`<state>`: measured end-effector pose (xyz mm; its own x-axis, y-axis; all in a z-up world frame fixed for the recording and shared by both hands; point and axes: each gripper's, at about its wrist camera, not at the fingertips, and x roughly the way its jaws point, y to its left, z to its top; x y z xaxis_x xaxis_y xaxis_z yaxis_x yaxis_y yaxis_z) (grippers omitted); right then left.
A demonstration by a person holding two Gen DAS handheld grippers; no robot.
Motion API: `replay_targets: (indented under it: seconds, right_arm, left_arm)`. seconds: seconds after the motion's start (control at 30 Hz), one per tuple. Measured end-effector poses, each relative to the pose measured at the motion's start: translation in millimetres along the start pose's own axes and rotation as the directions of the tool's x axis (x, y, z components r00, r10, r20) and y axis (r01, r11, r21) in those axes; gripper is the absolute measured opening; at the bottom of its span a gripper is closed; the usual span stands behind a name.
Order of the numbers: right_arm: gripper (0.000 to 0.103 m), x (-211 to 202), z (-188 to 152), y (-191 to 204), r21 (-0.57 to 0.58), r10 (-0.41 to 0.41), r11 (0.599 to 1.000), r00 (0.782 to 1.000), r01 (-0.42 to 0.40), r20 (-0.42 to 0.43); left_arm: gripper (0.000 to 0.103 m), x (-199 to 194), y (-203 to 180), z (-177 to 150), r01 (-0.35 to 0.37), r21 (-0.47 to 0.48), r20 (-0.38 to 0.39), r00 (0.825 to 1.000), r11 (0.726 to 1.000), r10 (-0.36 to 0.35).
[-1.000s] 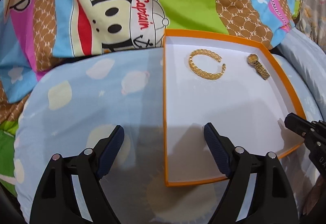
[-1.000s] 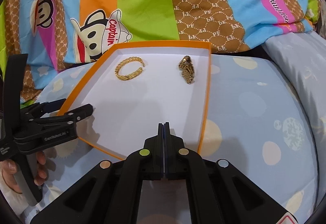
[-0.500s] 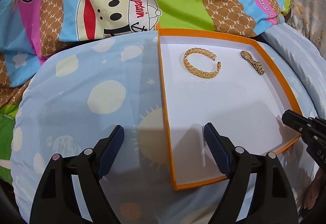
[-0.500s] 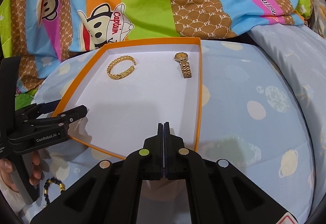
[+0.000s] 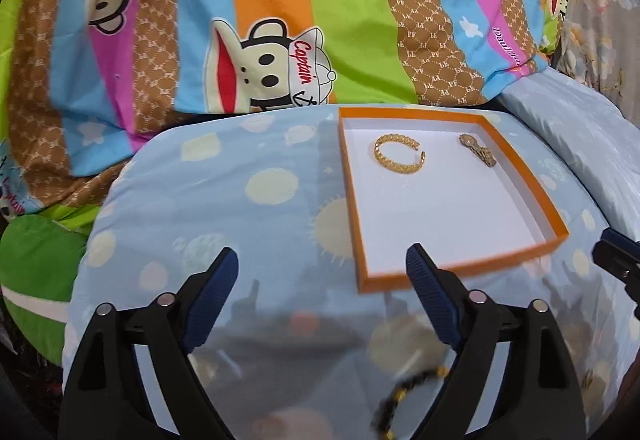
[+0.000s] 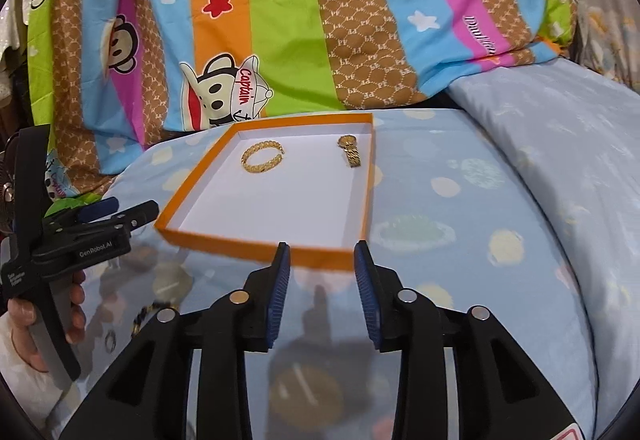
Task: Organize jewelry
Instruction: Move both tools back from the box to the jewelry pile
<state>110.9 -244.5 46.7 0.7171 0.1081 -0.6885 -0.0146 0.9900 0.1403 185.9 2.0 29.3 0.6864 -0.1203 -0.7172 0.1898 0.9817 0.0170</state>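
Observation:
An orange-rimmed white tray [image 5: 352,200] [image 6: 260,246] lies on a pale blue cushion. Inside it, at the far end, are a gold bangle [image 5: 379,156] [image 6: 256,169] and a gold watch [image 5: 478,154] [image 6: 351,154]. My left gripper [image 5: 322,252] hovers over the cushion at the tray's near left corner, its jaws opening wide with nothing between them. My right gripper [image 6: 322,246] hangs just short of the tray's near rim, its jaws opening and empty. A black-and-gold bead bracelet [image 5: 404,392] [image 6: 140,318] lies blurred on the cushion below the left gripper, with a small ring [image 6: 110,340] beside it.
A striped monkey-print blanket [image 5: 280,20] rises behind the tray. The dotted blue cushion [image 6: 460,220] spreads right of the tray, and a second pale blue pillow [image 6: 560,128] lies beyond it. A hand [image 6: 24,316] holds the left gripper [image 6: 132,210] at the left edge.
Both grippers have drawn back from over the tray to its near edge. The right gripper's jaws have gone from shut to parted. The bead bracelet has come into view.

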Motion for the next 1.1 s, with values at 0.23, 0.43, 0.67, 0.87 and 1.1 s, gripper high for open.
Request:
replay_targets:
  seconds: [0.23,0.43,0.67,0.87,1.1]
  right_arm:
    - [0.062,-33.8,-57.1,-13.7,0.051,-0.058,0.997,0.998,0.059,-0.015]
    - [0.062,-39.3,-92.1,-4.1,0.058,-0.053,0.997,0.998,0.055,-0.046]
    - [0.062,-42.7,-105.7,7.8,0.076,-0.036,0.996,0.998,0.04,-0.054]
    - [0.062,-47.8,-110.1,21.4,0.095,0.02,0.995,0.999,-0.017,-0.034]
    - [0.06,-43.1,-116.0,63.6,0.022,0.091,0.996,0.994,-0.09,-0.058]
  left_arm:
    - [0.09,-32.1,16.4,-54.6,-0.022,-0.034,-0.011,1.0,0.999,0.022]
    - [0.093,-54.8,17.7,-85.5,-0.033,-0.039,0.001,0.999,0.999,0.034]
    - [0.095,-73.9,8.9,-110.3,-0.007,-0.021,0.016,1.0,1.0,0.007]
    - [0.095,-77.7,19.0,-123.4,0.038,-0.067,-0.007,0.999,0.997,-0.039]
    - [0.096,-72.7,29.9,-127.1,0.017,-0.112,-0.045,0.999,0.994,-0.023]
